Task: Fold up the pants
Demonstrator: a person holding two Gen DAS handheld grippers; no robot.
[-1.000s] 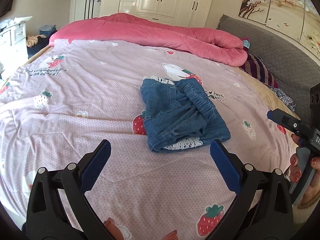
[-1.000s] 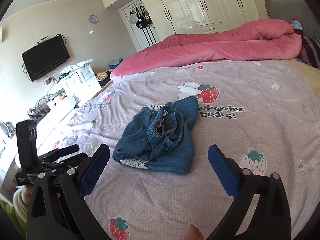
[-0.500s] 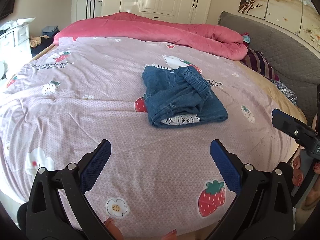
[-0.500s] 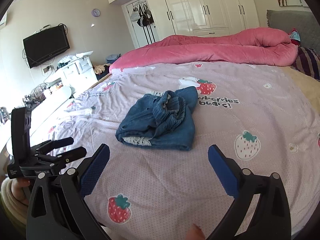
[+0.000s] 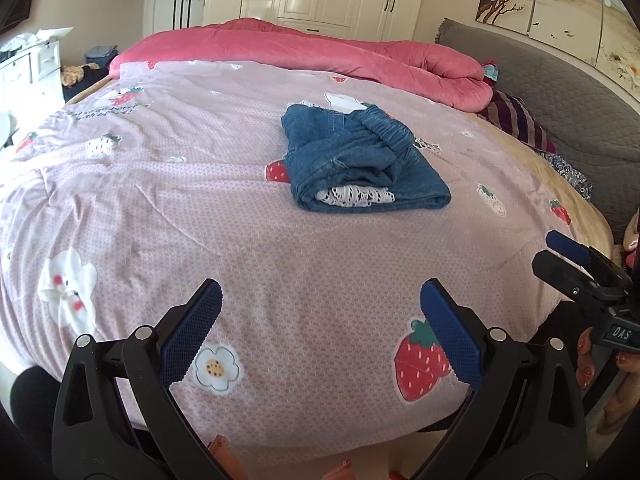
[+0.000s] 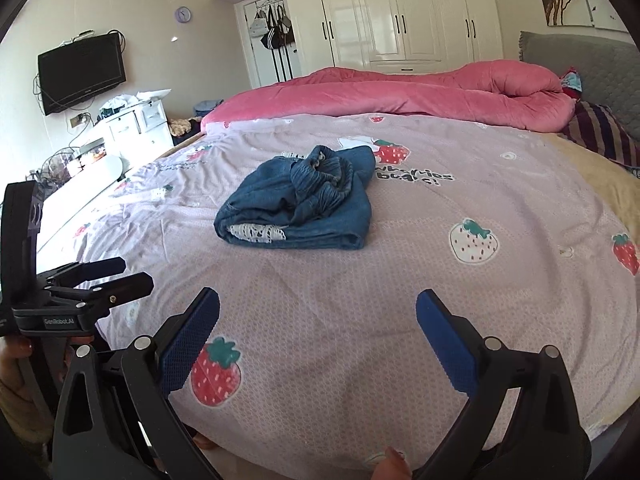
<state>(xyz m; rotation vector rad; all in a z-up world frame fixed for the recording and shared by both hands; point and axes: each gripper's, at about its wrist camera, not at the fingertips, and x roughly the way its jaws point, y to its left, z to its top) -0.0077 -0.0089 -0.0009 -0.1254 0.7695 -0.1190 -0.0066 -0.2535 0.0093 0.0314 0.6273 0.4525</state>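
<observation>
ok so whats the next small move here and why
Probably none on the cloth: keep both claws back and stop. The jeans already lie as a compact folded bundle on the bedspread, and the left claw and right claw are open, empty and near the bed's edge, well clear of them.

Pink strawberry-print bedspread [image 6: 400, 300] covers the bed. Rolled pink quilt [image 6: 400, 96] lies along the bedspread's far edge. White wardrobe [image 6: 400, 12] stands beyond the quilt. Grey headboard [image 5: 560, 100] at the bedspread's right side, striped pillow [image 5: 516, 120] against it. Wall television [image 6: 80, 72] left of the bedspread, white drawers [image 6: 136, 128] beneath.
</observation>
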